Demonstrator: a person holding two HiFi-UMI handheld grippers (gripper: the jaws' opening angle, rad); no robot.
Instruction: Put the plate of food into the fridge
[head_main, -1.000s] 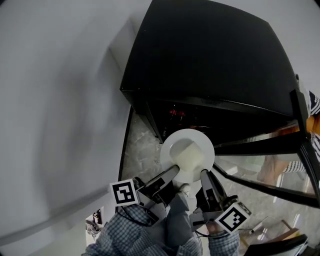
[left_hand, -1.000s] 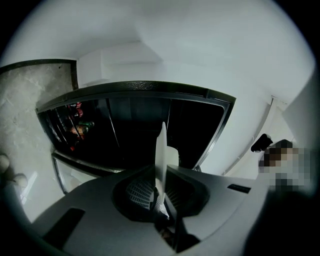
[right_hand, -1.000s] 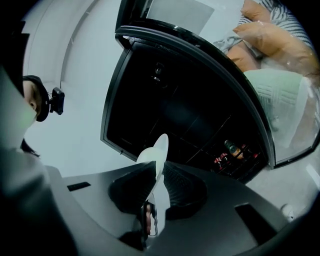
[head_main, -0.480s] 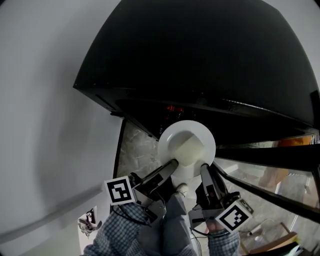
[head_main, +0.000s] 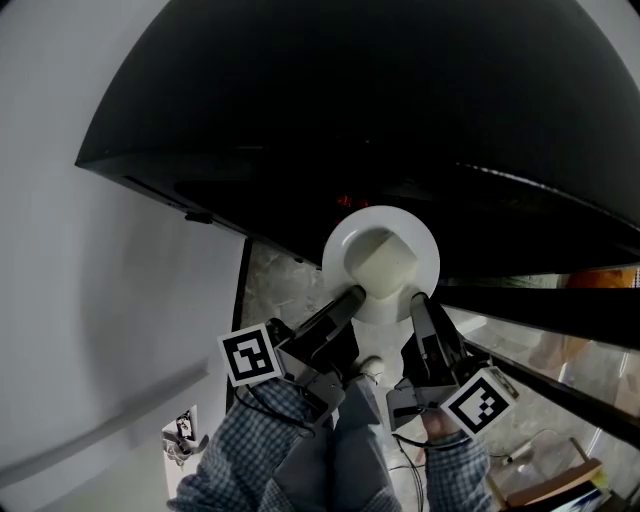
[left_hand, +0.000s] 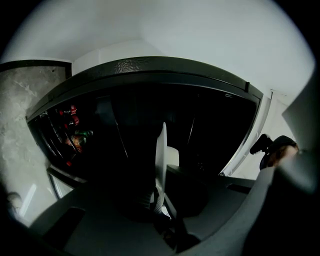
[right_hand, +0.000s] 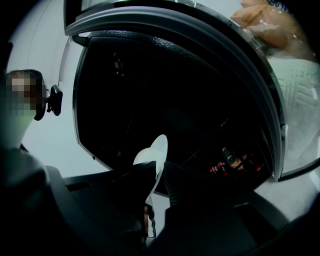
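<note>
Two-handed carry: left gripper (head_main: 350, 300) and right gripper (head_main: 421, 302) each clamped on near rim of plate (head_main: 352, 232), food (head_main: 388, 266) aboard. Closer than a second ago to open fridge (head_main: 400, 120), dark mouth just beyond gripper tips. Insertion likely next.

A round white plate (head_main: 345, 232) is held level at the mouth of the black fridge (head_main: 400, 110), which stands open with a dark interior. A pale, squarish block of food (head_main: 388, 268) is carried on the plate's middle. The rim farthest from the fridge is clamped by the left tool (head_main: 355, 297) and the right tool (head_main: 420, 300).
</note>
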